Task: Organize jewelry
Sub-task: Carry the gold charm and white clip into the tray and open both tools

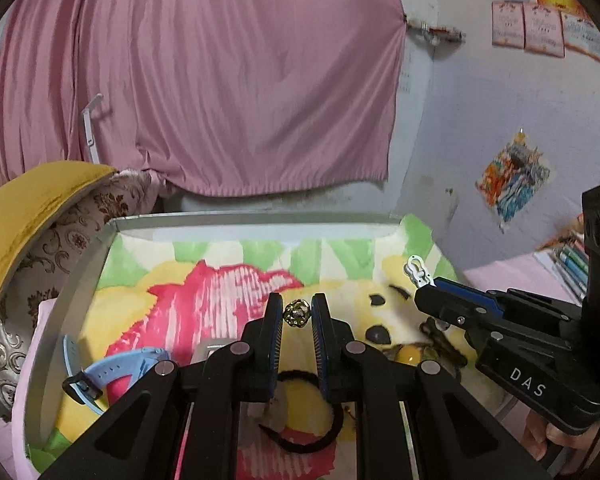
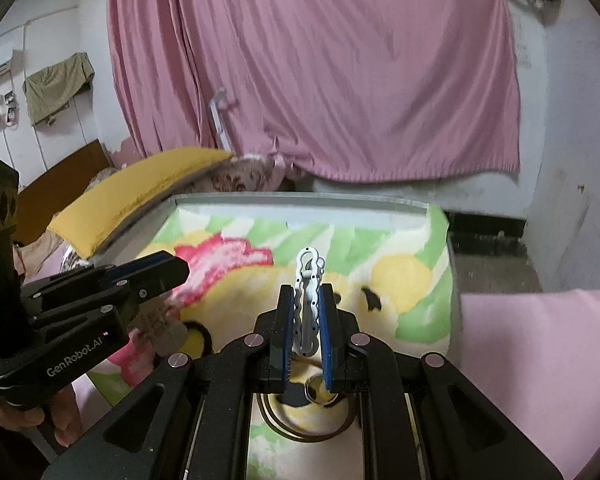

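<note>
Over the desk's (image 1: 80, 264) middle, left hand-held gripper (image 1: 297, 313) is pinching a gold bead (image 1: 296, 313); right hand-held gripper (image 2: 309, 312) is clamping a white clip (image 2: 309, 300).

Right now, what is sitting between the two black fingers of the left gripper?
A small gold filigree bead or ring, pinched between the left gripper's blue pads, shown in the left wrist view. Below lies a black hair tie.

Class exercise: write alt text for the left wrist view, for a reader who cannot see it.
The left gripper pinches a small gold ornament between its blue-padded fingers above a floral cloth. At right, the right gripper holds a white clip. A blue watch strap and black hair tie lie below.
</note>
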Tool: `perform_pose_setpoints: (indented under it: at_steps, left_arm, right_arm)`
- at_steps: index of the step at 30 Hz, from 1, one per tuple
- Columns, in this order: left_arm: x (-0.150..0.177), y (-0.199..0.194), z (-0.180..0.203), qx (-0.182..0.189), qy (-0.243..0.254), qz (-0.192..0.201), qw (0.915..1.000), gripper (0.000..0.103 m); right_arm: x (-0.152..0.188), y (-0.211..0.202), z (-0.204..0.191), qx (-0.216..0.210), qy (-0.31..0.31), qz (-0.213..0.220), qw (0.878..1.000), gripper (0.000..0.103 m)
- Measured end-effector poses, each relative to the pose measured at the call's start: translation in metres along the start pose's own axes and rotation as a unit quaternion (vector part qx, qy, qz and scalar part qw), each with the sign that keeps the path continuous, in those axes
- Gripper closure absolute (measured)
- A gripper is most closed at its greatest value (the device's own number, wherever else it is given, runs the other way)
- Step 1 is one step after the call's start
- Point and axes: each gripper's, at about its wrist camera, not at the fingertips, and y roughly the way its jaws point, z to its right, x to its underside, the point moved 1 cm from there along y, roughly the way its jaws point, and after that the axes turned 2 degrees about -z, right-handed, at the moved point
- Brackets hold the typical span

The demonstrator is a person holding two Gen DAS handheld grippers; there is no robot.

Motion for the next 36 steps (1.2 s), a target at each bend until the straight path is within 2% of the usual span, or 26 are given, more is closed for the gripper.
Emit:
perform_pose_setpoints:
  at_steps: [3, 10, 36]
  left_arm:
    - [0.002, 0.006, -0.001, 0.0, 0.0, -0.019, 0.9998, 0.089]
    - [0.002, 0.006, 0.0, -0.003, 0.004, -0.02, 0.9998, 0.089]
    - [0.003, 0.011, -0.002, -0.007, -0.001, -0.03, 0.9995, 0.089]
  right_arm:
    - [0.003, 0.008, 0.001, -0.005, 0.004, -0.021, 1.0, 0.092]
    - [0.008, 0.017, 0.002, -0.01, 0.013, -0.051, 0.999, 0.092]
    - [0.008, 0.026, -0.001, -0.013, 0.013, -0.071, 0.997, 0.092]
